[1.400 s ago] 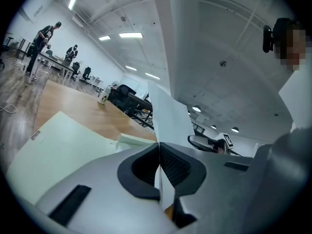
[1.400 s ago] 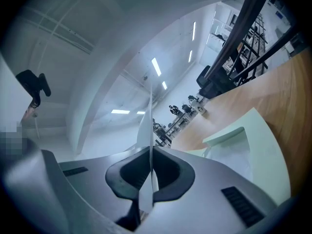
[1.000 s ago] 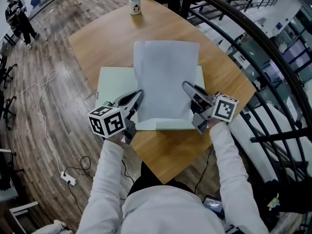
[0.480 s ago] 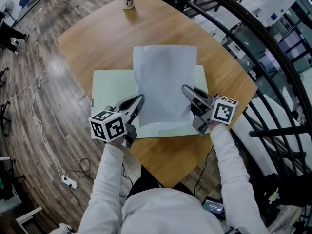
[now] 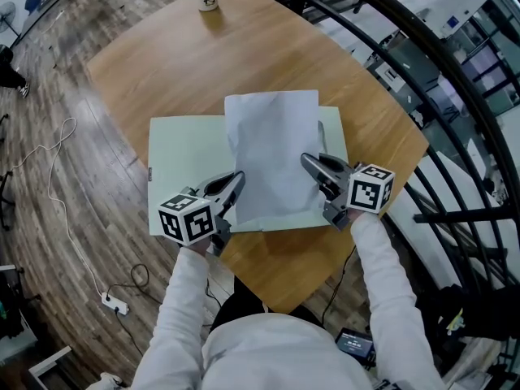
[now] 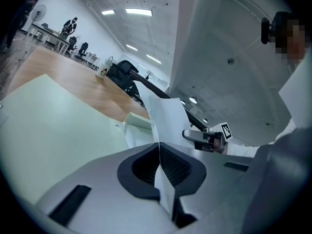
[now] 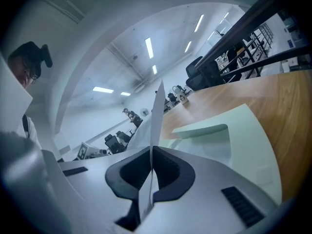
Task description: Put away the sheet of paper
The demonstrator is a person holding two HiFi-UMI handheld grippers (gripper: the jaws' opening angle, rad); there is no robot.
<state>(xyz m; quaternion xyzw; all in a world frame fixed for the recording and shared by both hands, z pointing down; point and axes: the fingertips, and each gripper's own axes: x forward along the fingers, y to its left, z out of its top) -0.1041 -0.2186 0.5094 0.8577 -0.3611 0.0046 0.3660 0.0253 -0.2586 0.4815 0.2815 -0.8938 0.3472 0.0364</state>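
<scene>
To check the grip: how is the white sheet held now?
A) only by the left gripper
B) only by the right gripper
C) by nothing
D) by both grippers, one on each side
D: the left gripper and the right gripper each have jaws shut on an edge of the sheet.

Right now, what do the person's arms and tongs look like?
The left sleeve and right sleeve are long and light grey. The left tongs and right tongs are grey and tapering, with black ridged pads. Each carries a white cube printed with black square markers: left cube, right cube.
</scene>
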